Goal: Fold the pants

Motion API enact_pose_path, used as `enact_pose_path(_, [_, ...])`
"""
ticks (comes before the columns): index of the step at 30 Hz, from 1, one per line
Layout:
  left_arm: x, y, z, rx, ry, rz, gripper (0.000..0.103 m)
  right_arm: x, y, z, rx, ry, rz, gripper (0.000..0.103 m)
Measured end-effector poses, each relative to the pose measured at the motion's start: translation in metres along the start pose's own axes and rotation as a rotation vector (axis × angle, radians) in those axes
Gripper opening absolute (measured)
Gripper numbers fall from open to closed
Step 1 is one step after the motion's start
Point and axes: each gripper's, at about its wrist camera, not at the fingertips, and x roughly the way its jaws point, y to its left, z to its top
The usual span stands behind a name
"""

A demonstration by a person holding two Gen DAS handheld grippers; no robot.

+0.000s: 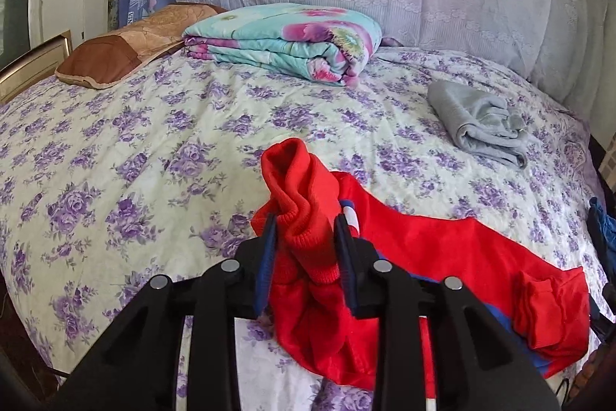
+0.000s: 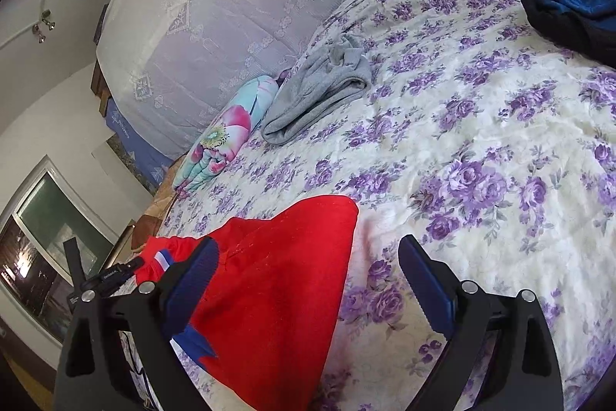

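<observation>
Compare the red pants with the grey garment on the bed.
The red pants lie spread out, one cuff pinched and lifted by the left gripper; the grey garment lies folded and untouched. The pants carry blue-and-white trim; the grey garment is plain. Both rest on the floral bedspread.

Red pants with blue-white stripe lie on a white, purple-flowered bedspread near grey folded cloth.

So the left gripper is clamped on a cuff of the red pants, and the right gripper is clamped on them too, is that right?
Not quite. The left gripper is indeed shut on a ribbed cuff of the red pants, but the right gripper is open: the right wrist view shows its jaws wide apart, with the red fabric lying between them and neither pad pressing on it.
</observation>
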Motion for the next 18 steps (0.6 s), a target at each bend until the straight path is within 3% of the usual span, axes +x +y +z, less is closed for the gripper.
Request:
enact_pose_path(2, [0.004,0.011,-0.001,-0.037,0.01,-0.001,0.028,0.0,0.0,0.0,0.0,-0.003,0.006,0.095])
enact_pose_path(6, [-0.001,0.03,0.004,-0.146,0.039,-0.084,0.023,-0.001,-0.002,0.001,0.006,-0.005,0.017,0.095])
enact_pose_path(8, [-0.015,0.018,0.011,-0.129,0.025,-0.128,0.021,-0.001,-0.004,0.002,0.014,-0.009,0.021,0.095])
enact_pose_path(14, [-0.087,-0.101,0.018,0.213,-0.138,-0.26,0.02,-0.012,-0.007,0.002,0.031,-0.051,0.021,0.095])
enact_pose_path(18, [-0.117,-0.182,0.002,0.403,-0.169,-0.392,0.02,-0.026,-0.009,0.001,0.03,-0.077,0.018,0.095])
